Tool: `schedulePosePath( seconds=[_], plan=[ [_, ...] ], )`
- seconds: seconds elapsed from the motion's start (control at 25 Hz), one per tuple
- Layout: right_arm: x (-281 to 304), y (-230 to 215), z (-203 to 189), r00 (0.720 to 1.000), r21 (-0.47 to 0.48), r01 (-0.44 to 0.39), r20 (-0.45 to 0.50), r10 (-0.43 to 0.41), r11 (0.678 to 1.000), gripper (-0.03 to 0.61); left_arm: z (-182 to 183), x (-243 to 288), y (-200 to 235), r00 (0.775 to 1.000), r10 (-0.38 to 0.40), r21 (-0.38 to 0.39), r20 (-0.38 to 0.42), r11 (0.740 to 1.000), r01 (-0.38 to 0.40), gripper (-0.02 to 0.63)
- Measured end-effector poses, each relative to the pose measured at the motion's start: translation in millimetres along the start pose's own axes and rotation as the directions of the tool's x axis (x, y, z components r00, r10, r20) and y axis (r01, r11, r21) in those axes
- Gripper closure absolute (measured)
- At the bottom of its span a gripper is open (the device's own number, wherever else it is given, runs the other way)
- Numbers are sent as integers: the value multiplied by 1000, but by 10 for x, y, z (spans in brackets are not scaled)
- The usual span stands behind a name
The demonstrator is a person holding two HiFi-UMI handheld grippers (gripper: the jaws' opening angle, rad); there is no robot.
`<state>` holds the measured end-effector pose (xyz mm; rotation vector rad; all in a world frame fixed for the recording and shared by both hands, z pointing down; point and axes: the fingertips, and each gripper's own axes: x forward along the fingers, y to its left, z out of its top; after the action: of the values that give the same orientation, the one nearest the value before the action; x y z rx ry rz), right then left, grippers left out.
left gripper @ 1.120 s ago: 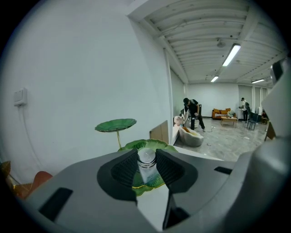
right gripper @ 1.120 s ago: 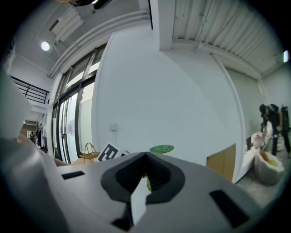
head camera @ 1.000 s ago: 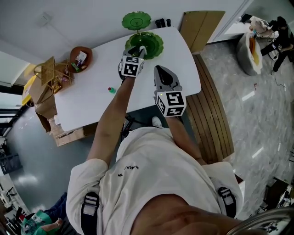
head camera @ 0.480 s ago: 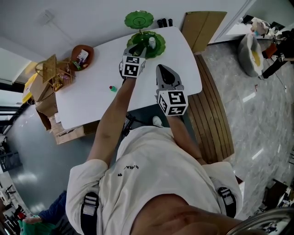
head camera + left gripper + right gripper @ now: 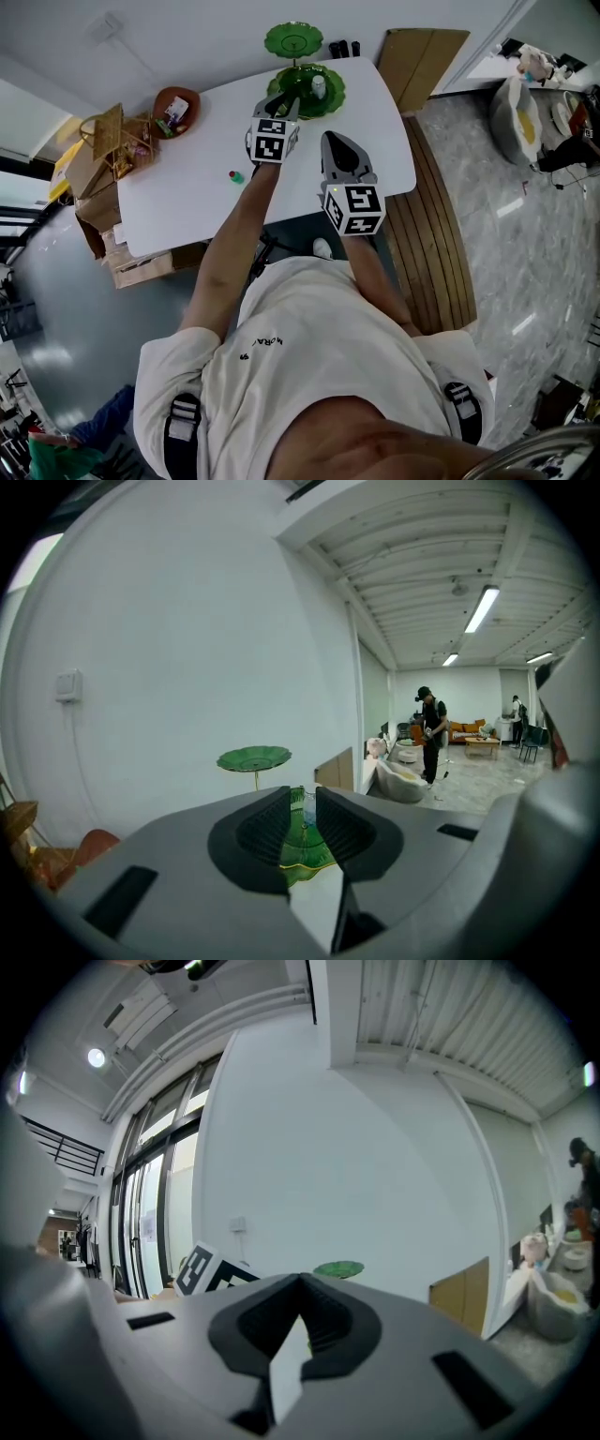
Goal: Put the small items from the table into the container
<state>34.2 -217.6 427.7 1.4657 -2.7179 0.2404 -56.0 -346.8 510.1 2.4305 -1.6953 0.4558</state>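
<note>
A green two-tier leaf-shaped stand is at the table's far edge, with its upper dish (image 5: 292,39) above its lower dish (image 5: 330,98). A small white bottle (image 5: 319,86) stands upright on the lower dish. My left gripper (image 5: 283,101) hovers just short of that dish. Its jaws are closing with nothing between them, and the dish (image 5: 305,844) and bottle (image 5: 308,807) show through the gap. My right gripper (image 5: 336,147) is held over the table's near side, shut and empty. A small green and red item (image 5: 234,175) lies on the white table (image 5: 187,202), left of my left arm.
A brown bowl (image 5: 175,106) with small items and a wicker basket (image 5: 112,136) sit at the table's left end, with cardboard boxes beyond. A wooden bench (image 5: 431,234) runs along the right side. A cardboard panel (image 5: 422,56) leans by the wall. A person (image 5: 431,735) stands far off.
My left gripper has drawn back and up from the lower dish, and its jaws have narrowed. The white bottle now stands free on the dish. The right gripper has kept still.
</note>
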Motion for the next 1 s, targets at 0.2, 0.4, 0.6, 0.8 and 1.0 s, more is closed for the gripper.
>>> schedulePosePath(
  seconds=[0.2,0.4,0.6,0.8,1.0],
  plan=[
    [-7,81,4,1000,-2,-16,2,16,1000,574,35,-172,30,1000,20,-20,21,1000,-20,564],
    [4,178,16,999,-5,-32,2,32,999,574,76,-379,60,998,41,-36,37,999,-39,600],
    [12,257,25,999,-8,-51,1,51,999,574,98,-590,82,995,75,-59,58,996,-71,609],
    [33,382,9,997,-15,-75,-5,75,997,574,75,-799,192,988,129,-90,86,989,-121,609],
    [75,479,-16,995,-12,-97,-11,97,995,574,83,-1045,165,984,150,-87,95,986,-142,609]
  ],
)
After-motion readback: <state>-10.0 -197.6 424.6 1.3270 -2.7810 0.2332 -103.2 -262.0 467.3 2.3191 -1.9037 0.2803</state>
